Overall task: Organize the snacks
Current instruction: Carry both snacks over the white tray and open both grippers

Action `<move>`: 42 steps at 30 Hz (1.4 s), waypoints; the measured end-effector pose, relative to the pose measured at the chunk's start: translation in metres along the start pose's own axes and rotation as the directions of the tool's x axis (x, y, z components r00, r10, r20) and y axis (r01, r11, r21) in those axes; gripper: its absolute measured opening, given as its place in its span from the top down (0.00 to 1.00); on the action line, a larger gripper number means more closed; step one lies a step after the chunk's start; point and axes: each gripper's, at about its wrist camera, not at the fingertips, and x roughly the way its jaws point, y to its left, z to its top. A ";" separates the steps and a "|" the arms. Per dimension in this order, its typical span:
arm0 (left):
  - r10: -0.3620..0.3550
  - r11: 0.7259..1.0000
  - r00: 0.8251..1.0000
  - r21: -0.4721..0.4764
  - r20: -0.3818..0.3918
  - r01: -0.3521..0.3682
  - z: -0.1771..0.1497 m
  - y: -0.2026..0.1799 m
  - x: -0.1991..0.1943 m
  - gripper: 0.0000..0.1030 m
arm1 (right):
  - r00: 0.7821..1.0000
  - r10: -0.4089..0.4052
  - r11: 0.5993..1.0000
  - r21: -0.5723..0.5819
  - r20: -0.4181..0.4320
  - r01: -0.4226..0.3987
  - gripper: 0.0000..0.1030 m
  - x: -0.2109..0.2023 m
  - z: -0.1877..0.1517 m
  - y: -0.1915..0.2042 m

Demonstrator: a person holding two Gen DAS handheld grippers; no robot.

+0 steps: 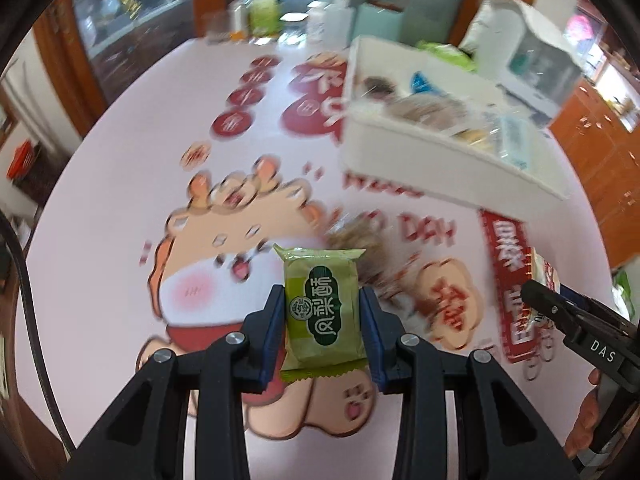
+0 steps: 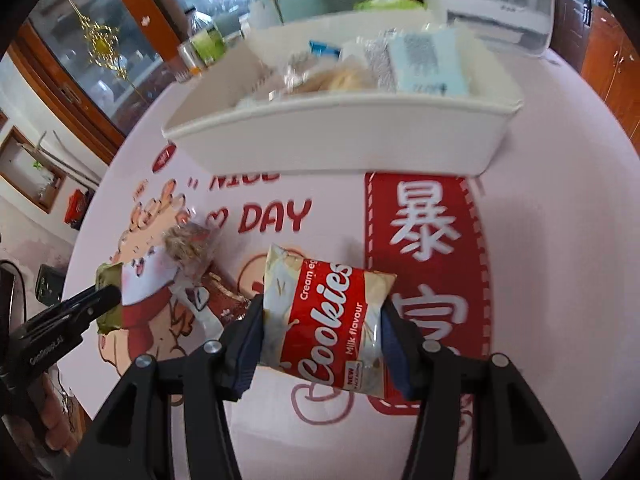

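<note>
My left gripper [image 1: 322, 316] is shut on a green pineapple-cake packet [image 1: 322, 304] and holds it above the table. My right gripper [image 2: 324, 320] is shut on a red and white Cookies packet [image 2: 326, 322]. The white snack tray [image 2: 340, 136] stands ahead of both, holding several wrapped snacks; it also shows in the left wrist view [image 1: 440, 160]. A clear-wrapped brown snack [image 2: 188, 242] lies on the table between the grippers. The right gripper shows at the right edge of the left wrist view [image 1: 548, 296]. The left gripper shows at the left of the right wrist view [image 2: 100, 300].
The table has a pink cartoon cloth [image 1: 120, 184] with red panels. Bottles and cups [image 1: 260, 16] stand at its far end. A white appliance [image 1: 536, 52] sits behind the tray. Wooden cabinets [image 1: 600, 152] line the room.
</note>
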 end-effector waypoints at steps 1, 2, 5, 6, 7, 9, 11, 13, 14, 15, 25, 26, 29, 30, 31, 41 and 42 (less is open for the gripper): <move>-0.008 1.000 1.000 0.011 0.010 0.008 0.006 -0.006 -0.004 0.66 | 1.000 0.002 1.000 0.001 0.015 -0.002 0.48 -0.005 0.005 0.001; -0.024 0.999 0.999 0.025 0.026 0.023 0.014 -0.012 -0.011 0.66 | 1.000 0.004 1.000 0.003 0.030 -0.004 0.48 -0.011 0.008 0.003; -0.049 0.997 0.997 0.058 0.067 0.046 0.036 -0.027 -0.024 0.66 | 0.995 0.016 1.000 -0.005 0.094 -0.016 0.48 -0.034 0.021 0.007; -0.058 0.996 0.995 0.073 0.082 0.052 0.045 -0.033 -0.030 0.66 | 0.993 0.017 1.000 -0.014 0.117 -0.016 0.47 -0.041 0.030 0.008; -0.065 0.995 0.993 0.082 0.096 0.057 0.053 -0.038 -0.035 0.66 | 0.990 0.015 1.000 -0.027 0.143 -0.012 0.47 -0.051 0.038 0.009; -0.080 0.992 0.988 0.107 0.131 0.066 0.074 -0.048 -0.046 0.66 | 0.980 0.015 0.998 -0.058 0.200 -0.004 0.47 -0.071 0.055 0.013; -0.082 0.990 0.983 0.125 0.165 0.061 0.093 -0.056 -0.055 0.66 | 0.971 0.019 0.997 -0.074 0.240 -0.001 0.47 -0.084 0.071 0.015; -0.085 0.988 0.978 0.140 0.188 0.059 0.112 -0.065 -0.063 0.66 | 0.959 0.012 0.996 -0.090 0.284 0.014 0.47 -0.099 0.088 0.017; -0.087 0.988 0.977 0.143 0.196 0.059 0.121 -0.069 -0.066 0.66 | 0.952 0.004 0.995 -0.097 0.306 0.027 0.47 -0.104 0.097 0.018; -0.092 0.987 0.974 0.146 0.208 0.062 0.130 -0.073 -0.069 0.66 | 0.946 -0.002 0.994 -0.102 0.324 0.038 0.47 -0.108 0.105 0.020; -0.055 0.986 0.960 0.165 0.276 0.009 0.199 -0.097 -0.067 0.66 | 0.891 -0.091 0.986 -0.086 0.445 0.144 0.46 -0.125 0.182 0.022; -0.051 0.986 0.959 0.169 0.279 0.003 0.202 -0.099 -0.066 0.66 | 0.888 -0.096 0.985 -0.084 0.449 0.149 0.46 -0.125 0.186 0.022; -0.025 0.984 0.954 0.177 0.298 -0.029 0.213 -0.105 -0.062 0.64 | 0.886 -0.121 0.983 -0.073 0.448 0.171 0.44 -0.121 0.202 0.018; -0.019 0.983 0.954 0.179 0.300 -0.037 0.215 -0.107 -0.062 0.57 | 0.887 -0.120 0.983 -0.071 0.445 0.168 0.44 -0.119 0.207 0.017; -0.011 0.983 0.953 0.178 0.302 -0.045 0.217 -0.108 -0.059 0.39 | 0.890 -0.125 0.983 -0.066 0.439 0.170 0.44 -0.117 0.212 0.016; 0.044 0.984 0.949 0.150 0.313 -0.095 0.220 -0.108 -0.051 0.10 | 0.900 -0.136 0.985 -0.040 0.414 0.167 0.31 -0.105 0.223 0.007; 0.047 0.984 0.949 0.150 0.313 -0.098 0.220 -0.108 -0.051 0.10 | 0.899 -0.135 0.985 -0.041 0.416 0.166 0.31 -0.106 0.222 0.007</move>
